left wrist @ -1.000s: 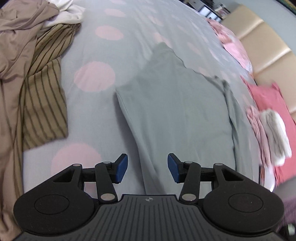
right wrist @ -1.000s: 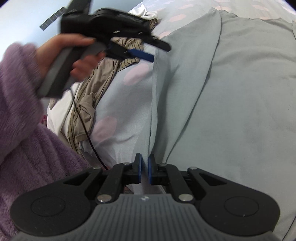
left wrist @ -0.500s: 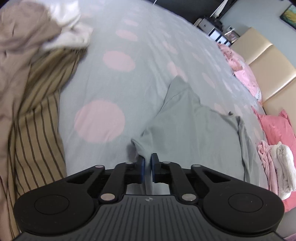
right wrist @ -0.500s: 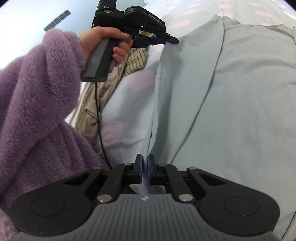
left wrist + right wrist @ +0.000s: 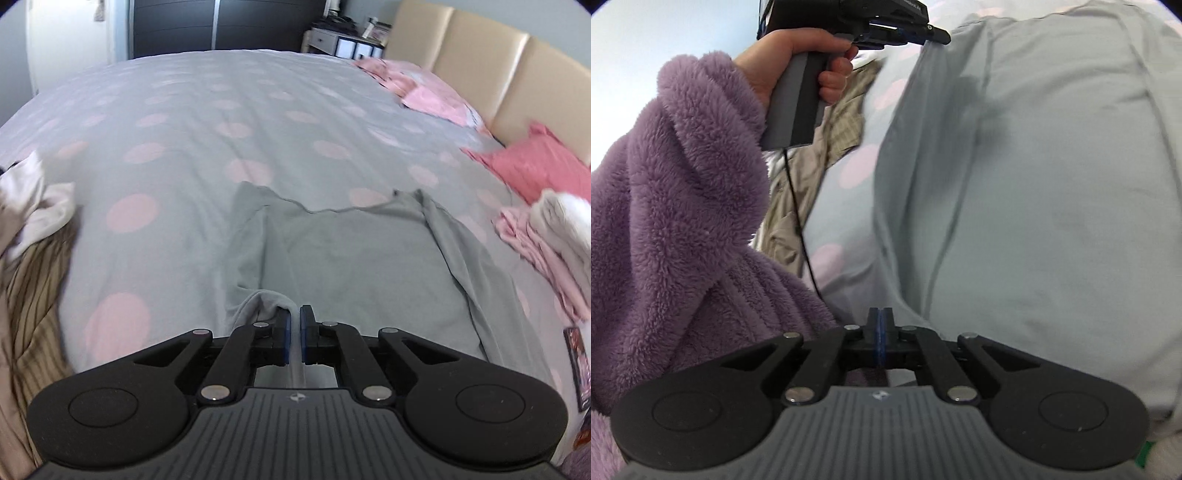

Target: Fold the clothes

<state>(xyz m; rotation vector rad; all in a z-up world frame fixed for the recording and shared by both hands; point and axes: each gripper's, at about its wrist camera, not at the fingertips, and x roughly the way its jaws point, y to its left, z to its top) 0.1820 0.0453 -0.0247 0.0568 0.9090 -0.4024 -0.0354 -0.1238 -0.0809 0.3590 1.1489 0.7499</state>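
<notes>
My left gripper (image 5: 294, 334) has its blue-padded jaws nearly together on a bunched fold of the plain grey cotton garment (image 5: 354, 266), which spreads flat ahead of it on the grey bedspread with pale pink dots (image 5: 192, 122). The pinched cloth humps up over the left jaw. My right gripper (image 5: 880, 334) has its jaws pressed together on the near edge of the same grey garment (image 5: 1052, 184), a thin sliver of cloth showing between the pads.

From the right wrist view, my left hand (image 5: 798, 55), in a fluffy purple fleece sleeve (image 5: 676, 206), grips the grey handle of the left gripper (image 5: 934, 35), whose tips meet the garment's far-left corner.

Left of the garment lies a heap of brown striped cloth (image 5: 33, 291) with a crumpled white piece (image 5: 40, 206) on top. To the right of the garment sit folded pale pink and white clothes (image 5: 546, 236), and beyond them a coral pink pillow (image 5: 532, 162) against the padded beige headboard (image 5: 480, 74). Past the garment's far edge the bedspread runs to a dark wardrobe (image 5: 221, 26).
</notes>
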